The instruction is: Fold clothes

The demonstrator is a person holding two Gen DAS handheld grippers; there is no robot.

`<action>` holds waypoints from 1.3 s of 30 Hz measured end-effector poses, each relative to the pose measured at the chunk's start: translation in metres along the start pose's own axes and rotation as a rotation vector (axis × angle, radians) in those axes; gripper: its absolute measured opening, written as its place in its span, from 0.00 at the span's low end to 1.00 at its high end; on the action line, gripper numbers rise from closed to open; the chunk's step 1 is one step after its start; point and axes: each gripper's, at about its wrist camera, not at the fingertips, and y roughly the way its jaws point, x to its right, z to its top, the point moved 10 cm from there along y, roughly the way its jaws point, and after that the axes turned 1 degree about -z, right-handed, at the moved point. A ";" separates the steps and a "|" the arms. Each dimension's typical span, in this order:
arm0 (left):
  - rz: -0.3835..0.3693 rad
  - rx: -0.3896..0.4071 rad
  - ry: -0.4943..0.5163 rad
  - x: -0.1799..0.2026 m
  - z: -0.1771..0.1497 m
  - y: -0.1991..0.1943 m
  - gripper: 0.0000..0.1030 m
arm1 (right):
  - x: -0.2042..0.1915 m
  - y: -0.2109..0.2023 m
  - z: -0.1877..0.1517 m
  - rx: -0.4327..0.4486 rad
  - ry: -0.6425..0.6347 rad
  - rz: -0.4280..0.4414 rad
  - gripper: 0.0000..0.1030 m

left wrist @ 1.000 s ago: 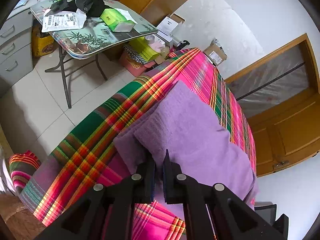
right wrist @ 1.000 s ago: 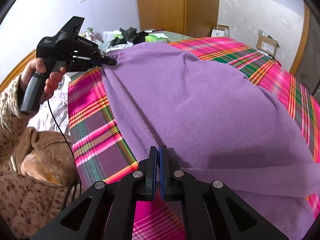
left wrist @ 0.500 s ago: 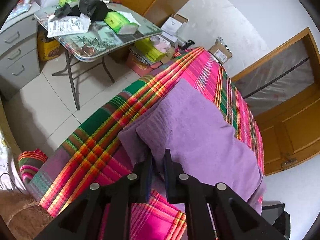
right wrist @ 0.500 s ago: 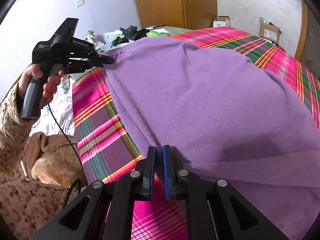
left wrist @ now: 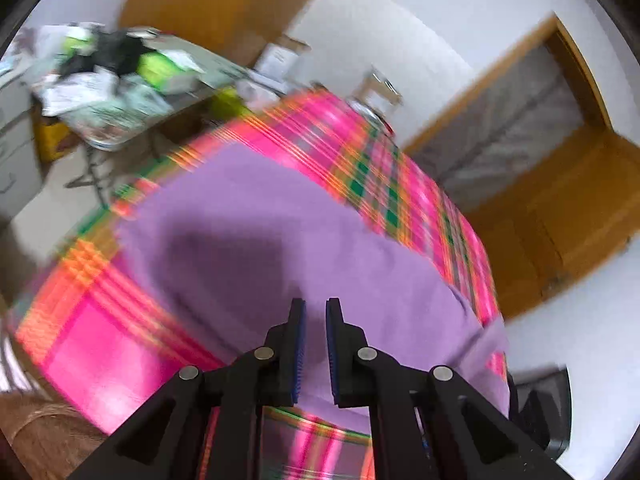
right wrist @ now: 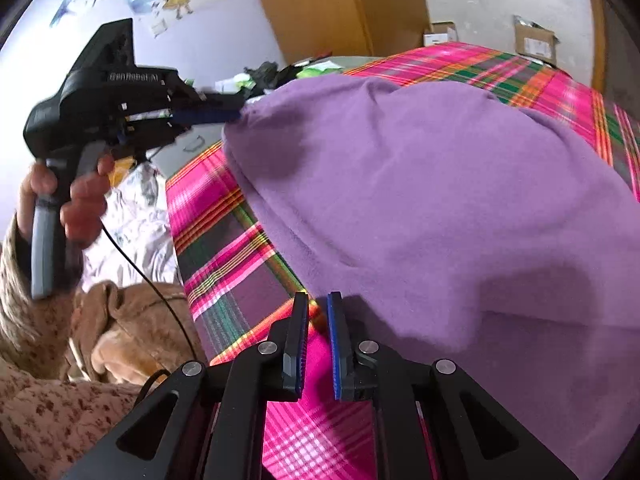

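Observation:
A purple fleece cloth (left wrist: 280, 220) lies spread over the pink plaid bed cover (left wrist: 400, 168). In the left wrist view, which is blurred by motion, my left gripper (left wrist: 316, 304) has purple fabric between its pads. In the right wrist view the cloth (right wrist: 440, 200) rises to a point at its far-left corner, and my left gripper (right wrist: 238, 110) is shut on that corner, held by a hand (right wrist: 80, 200). My right gripper (right wrist: 318, 298) stands open at the cloth's near edge. Only the plaid cover (right wrist: 224, 264) shows between its fingers.
A cluttered folding table (left wrist: 120, 80) stands past the bed's far-left side. A wooden door (left wrist: 580, 208) is on the right. Cardboard boxes (right wrist: 534, 42) and a wardrobe (right wrist: 320, 4) line the far wall. A brown garment (right wrist: 128, 320) and white fabric (right wrist: 132, 216) lie left of the bed.
My right gripper has opened and let go of the cloth's near edge. The left gripper has swung quickly with the corner, so the cloth now spreads ahead of it.

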 end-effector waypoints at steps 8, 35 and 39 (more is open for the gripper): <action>-0.056 -0.171 0.153 0.055 -0.050 0.047 0.09 | 0.052 -0.055 -0.006 0.122 0.132 -0.075 0.12; -0.047 -0.212 0.233 0.087 -0.087 0.078 0.09 | 0.293 -0.172 -0.036 0.276 0.509 -0.456 0.39; -0.043 -0.206 0.226 0.088 -0.085 0.081 0.10 | 0.315 -0.161 -0.021 0.256 0.514 -0.475 0.39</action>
